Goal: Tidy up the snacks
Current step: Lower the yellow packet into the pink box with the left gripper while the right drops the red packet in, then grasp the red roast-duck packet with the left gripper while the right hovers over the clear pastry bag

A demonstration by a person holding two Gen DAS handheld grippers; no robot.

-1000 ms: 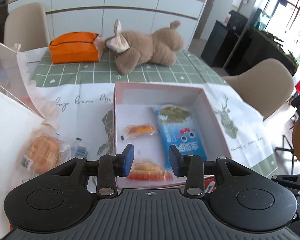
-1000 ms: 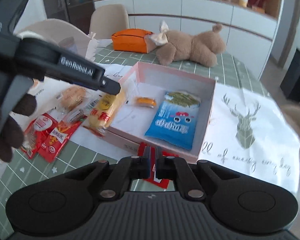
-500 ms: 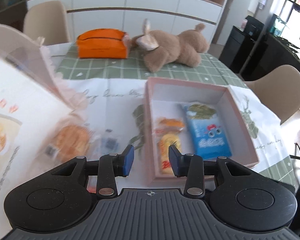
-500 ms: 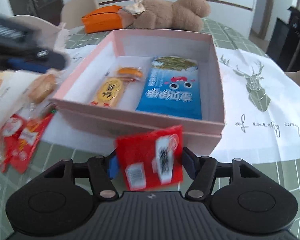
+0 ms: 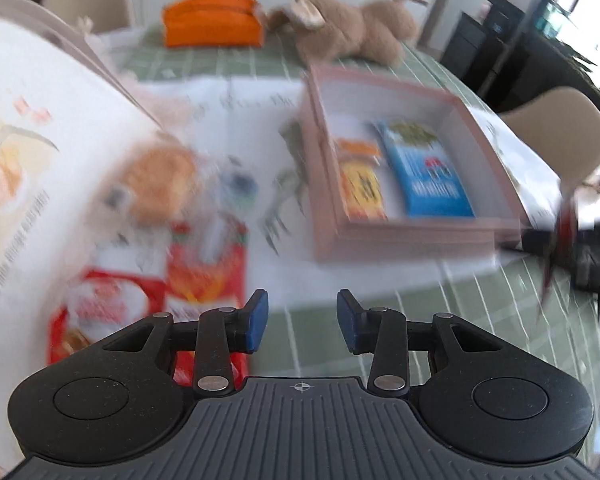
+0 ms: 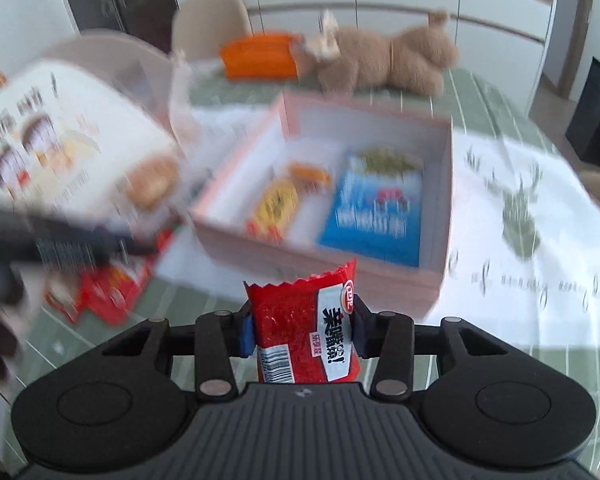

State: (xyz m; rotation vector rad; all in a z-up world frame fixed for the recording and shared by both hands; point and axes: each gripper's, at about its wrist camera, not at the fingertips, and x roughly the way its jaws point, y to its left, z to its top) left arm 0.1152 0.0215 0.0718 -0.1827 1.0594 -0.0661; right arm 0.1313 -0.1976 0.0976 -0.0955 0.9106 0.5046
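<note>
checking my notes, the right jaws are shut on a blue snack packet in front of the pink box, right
Not quite: the packet in the right gripper is red, not blue. The right wrist view shows the red snack packet held in front of the pink box; the blue packet lies inside it.

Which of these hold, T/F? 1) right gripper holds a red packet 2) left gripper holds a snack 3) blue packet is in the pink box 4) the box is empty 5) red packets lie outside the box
1) Right gripper holds a red packet: true; its jaws have just been closing on it.
2) Left gripper holds a snack: false; its jaws stand open with nothing between them.
3) Blue packet is in the pink box: true.
4) The box is empty: false; it also holds a yellow packet and a small orange one.
5) Red packets lie outside the box: true.
</note>
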